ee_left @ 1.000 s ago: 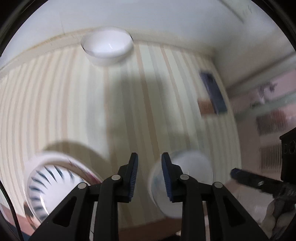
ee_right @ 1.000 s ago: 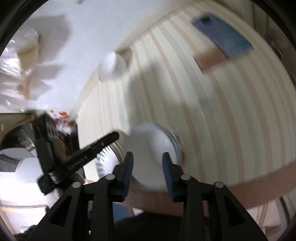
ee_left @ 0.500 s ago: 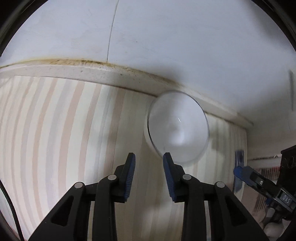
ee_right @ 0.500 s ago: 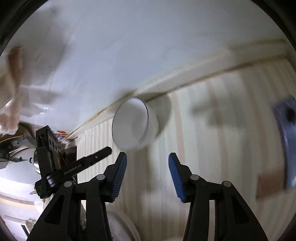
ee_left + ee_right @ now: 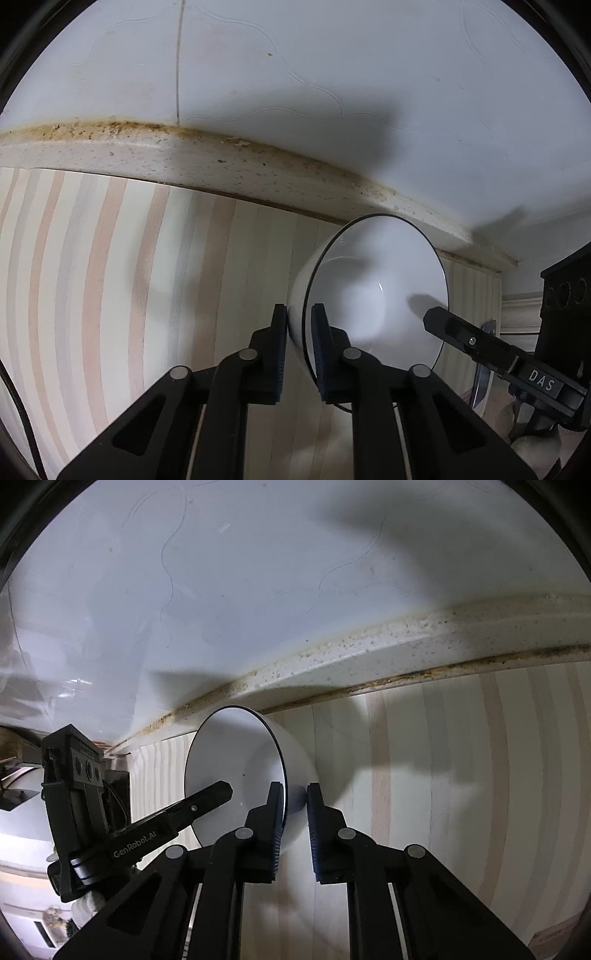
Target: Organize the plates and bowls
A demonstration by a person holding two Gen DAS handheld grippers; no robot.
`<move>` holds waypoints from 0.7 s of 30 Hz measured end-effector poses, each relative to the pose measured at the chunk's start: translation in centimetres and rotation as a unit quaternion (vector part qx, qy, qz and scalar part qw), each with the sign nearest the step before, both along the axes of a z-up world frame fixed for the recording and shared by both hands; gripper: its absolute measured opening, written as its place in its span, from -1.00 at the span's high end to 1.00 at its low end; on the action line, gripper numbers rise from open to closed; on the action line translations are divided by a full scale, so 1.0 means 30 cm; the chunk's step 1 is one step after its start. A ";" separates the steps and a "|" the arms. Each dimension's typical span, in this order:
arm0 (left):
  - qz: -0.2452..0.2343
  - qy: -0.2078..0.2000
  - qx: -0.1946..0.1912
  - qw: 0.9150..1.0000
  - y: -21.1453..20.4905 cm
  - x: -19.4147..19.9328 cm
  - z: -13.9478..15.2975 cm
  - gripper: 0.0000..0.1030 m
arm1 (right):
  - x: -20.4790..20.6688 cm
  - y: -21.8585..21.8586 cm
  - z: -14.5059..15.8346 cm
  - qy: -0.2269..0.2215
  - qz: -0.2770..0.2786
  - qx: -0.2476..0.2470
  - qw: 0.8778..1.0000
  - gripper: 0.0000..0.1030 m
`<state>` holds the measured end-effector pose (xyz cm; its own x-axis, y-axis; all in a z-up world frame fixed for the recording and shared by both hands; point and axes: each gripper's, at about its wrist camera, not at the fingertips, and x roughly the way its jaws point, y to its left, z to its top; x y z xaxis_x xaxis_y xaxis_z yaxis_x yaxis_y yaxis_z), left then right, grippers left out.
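Observation:
A white bowl (image 5: 373,280) with a thin dark rim stands on the striped counter close to the back ledge. My left gripper (image 5: 299,314) has its jaws closing onto the bowl's left rim, one pad outside the wall and one inside. My right gripper (image 5: 294,790) is closing on the opposite rim of the same bowl (image 5: 232,760) in the same way. In each wrist view, one black finger of the other gripper reaches across the bowl's mouth: the right one (image 5: 436,319) and the left one (image 5: 218,790).
A striped beige mat (image 5: 110,295) covers the counter. Just behind the bowl run a speckled, stained ledge (image 5: 221,162) and a white tiled wall (image 5: 295,74). A shiny metal object (image 5: 480,373) lies at the right edge of the left wrist view.
Both grippers swung away from the patterned plate and small bowl toward the back wall, came down on the white bowl from either side, and their jaws narrowed onto its rim.

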<state>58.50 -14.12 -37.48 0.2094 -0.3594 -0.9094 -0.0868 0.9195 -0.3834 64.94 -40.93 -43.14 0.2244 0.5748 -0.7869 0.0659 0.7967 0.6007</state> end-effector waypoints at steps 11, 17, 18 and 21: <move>-0.005 -0.004 0.027 1.000 -0.044 -0.009 0.021 0.78 | -0.033 -0.021 0.027 -0.001 0.004 -0.011 1.000 0.72; -0.012 -0.013 0.030 0.999 -0.053 -0.048 0.064 0.78 | -0.078 -0.041 0.079 -0.010 0.002 -0.017 1.000 0.72; -0.015 -0.015 0.029 0.999 -0.053 -0.061 0.076 0.78 | -0.087 -0.045 0.088 -0.011 0.001 -0.017 1.000 0.72; -0.022 -0.024 0.030 0.999 -0.067 -0.095 0.111 0.78 | -0.126 -0.060 0.127 -0.018 -0.003 -0.016 1.000 0.72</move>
<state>55.66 -16.13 -34.14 0.2376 -0.3136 -0.9194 -0.0285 0.9438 -0.3293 61.17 -42.74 -39.34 0.2563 0.5486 -0.7959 0.0501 0.8147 0.5777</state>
